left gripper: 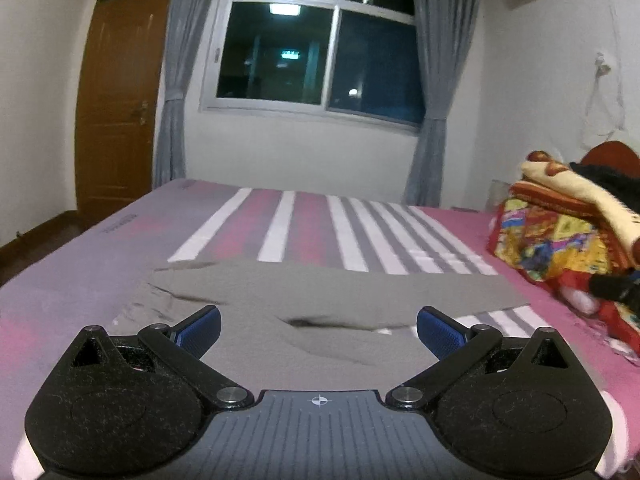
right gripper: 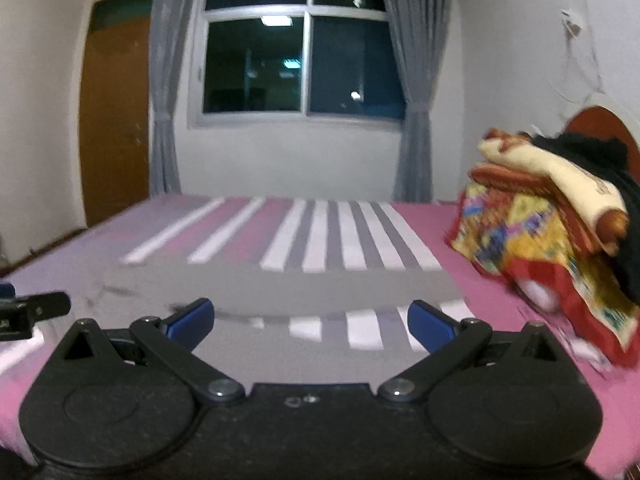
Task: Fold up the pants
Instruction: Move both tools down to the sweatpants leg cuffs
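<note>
Your gray pants (left gripper: 320, 300) lie spread on the striped bed (left gripper: 60, 280) — bumpy, maybe folded once, with more folding to do. Your left gripper (left gripper: 318, 330) and right gripper (right gripper: 310, 322) both have fingers wide apart, holding nothing.

Indoor artificial light, moderately dim, with a cool violet cast; the dark window (left gripper: 316, 52) reflects a ceiling lamp (left gripper: 285, 9) as a bright rectangular glare patch. Fisheye distortion bows the door (left gripper: 120, 96) and walls, and the corners vignette to black. The left wrist view is fairly sharp; the right wrist view is smeared by motion blur, most strongly across the striped bed sheet (right gripper: 320, 236) and blanket pile (right gripper: 552, 224).
</note>
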A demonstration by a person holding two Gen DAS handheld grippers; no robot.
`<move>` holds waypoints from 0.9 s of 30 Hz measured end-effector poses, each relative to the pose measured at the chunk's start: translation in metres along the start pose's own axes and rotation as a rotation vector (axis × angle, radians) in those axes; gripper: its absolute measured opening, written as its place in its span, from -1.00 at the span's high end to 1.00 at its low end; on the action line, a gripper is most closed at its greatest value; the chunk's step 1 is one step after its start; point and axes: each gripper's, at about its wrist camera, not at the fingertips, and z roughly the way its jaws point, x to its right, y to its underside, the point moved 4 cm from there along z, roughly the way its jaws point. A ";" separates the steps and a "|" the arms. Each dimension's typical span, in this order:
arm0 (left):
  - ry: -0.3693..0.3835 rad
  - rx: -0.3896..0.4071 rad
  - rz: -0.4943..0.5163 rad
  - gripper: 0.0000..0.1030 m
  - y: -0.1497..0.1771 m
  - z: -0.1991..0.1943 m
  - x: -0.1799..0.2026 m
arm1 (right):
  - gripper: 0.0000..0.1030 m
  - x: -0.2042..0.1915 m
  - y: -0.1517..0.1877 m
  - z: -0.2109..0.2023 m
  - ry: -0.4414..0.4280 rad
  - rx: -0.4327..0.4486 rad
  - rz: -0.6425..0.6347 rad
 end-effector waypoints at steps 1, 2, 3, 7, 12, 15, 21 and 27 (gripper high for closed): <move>0.000 -0.006 0.007 -1.00 -0.005 0.008 -0.005 | -0.99 0.000 -0.008 0.009 -0.018 0.007 -0.002; -0.002 -0.004 0.003 -1.00 -0.012 0.016 -0.010 | -0.99 0.000 -0.015 0.019 -0.033 0.009 -0.007; -0.005 0.003 -0.010 -1.00 -0.016 0.022 -0.014 | -0.99 -0.001 -0.023 0.029 -0.051 0.009 -0.010; 0.037 -0.018 -0.025 -1.00 -0.037 0.058 -0.017 | -0.99 -0.003 -0.041 0.062 -0.117 0.013 0.000; 0.157 -0.046 -0.029 -1.00 -0.057 0.106 -0.003 | -0.99 -0.006 -0.055 0.109 -0.191 0.006 0.006; 0.167 -0.035 0.021 -1.00 -0.073 0.146 0.007 | -0.99 -0.006 -0.059 0.145 -0.212 -0.004 -0.002; 0.025 -0.086 0.192 -0.99 -0.102 0.274 -0.040 | -0.99 -0.004 -0.056 0.236 -0.303 -0.055 -0.042; -0.043 -0.253 0.324 -0.40 -0.095 0.390 -0.110 | -0.95 -0.017 -0.043 0.334 -0.374 -0.129 -0.097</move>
